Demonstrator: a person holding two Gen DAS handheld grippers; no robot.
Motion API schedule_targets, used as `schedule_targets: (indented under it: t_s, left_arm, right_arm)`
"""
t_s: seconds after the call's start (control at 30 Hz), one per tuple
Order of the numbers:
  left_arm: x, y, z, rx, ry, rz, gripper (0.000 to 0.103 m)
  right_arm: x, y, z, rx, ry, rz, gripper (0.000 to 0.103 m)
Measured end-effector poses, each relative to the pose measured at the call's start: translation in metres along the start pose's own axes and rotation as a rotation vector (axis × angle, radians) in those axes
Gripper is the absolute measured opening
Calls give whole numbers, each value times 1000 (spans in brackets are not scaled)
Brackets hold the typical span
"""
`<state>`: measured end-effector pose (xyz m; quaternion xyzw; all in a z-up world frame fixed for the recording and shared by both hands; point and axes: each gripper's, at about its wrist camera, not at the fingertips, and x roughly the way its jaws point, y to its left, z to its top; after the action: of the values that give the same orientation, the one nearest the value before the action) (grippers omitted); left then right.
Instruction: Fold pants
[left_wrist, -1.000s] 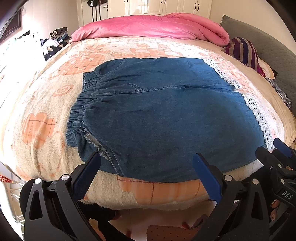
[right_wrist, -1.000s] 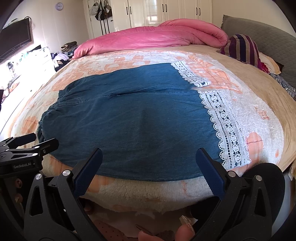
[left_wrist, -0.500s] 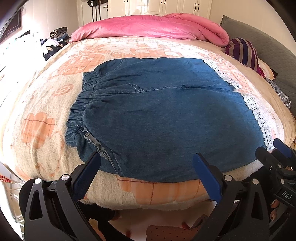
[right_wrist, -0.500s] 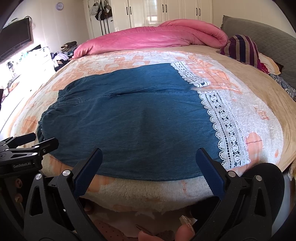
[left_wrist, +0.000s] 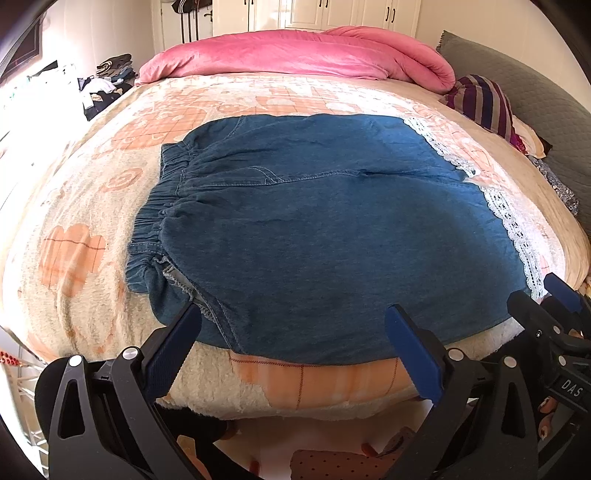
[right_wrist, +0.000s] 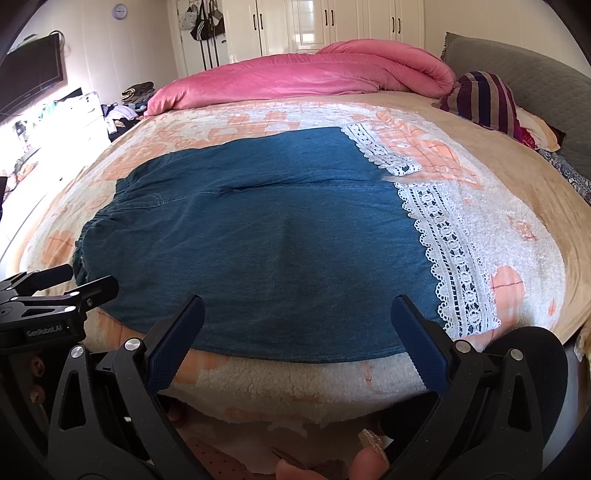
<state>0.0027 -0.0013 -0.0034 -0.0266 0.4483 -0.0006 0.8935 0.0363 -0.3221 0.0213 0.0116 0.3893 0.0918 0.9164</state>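
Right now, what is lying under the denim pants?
The denim pants lie flat on a fleecy peach-patterned blanket. Whatever lies directly beneath the denim is covered.

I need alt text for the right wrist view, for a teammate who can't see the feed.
Blue denim pants with white lace hems lie spread flat across a peach-patterned blanket on a bed. The right gripper hovers open at the near edge, holding nothing, with the left gripper at the frame's left. A pink duvet is bunched at the far side.
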Motion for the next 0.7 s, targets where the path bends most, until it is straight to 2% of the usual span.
schedule_targets:
  t_s: [0.4,0.7]
  left_arm:
    - [7,7,6,-16,-2,-5,99]
    - [16,25,31,-50,-17,-3,99]
  right_arm:
    - [11,5,6,-13,10,28,95]
    - [38,21,35,-74,20,59,95]
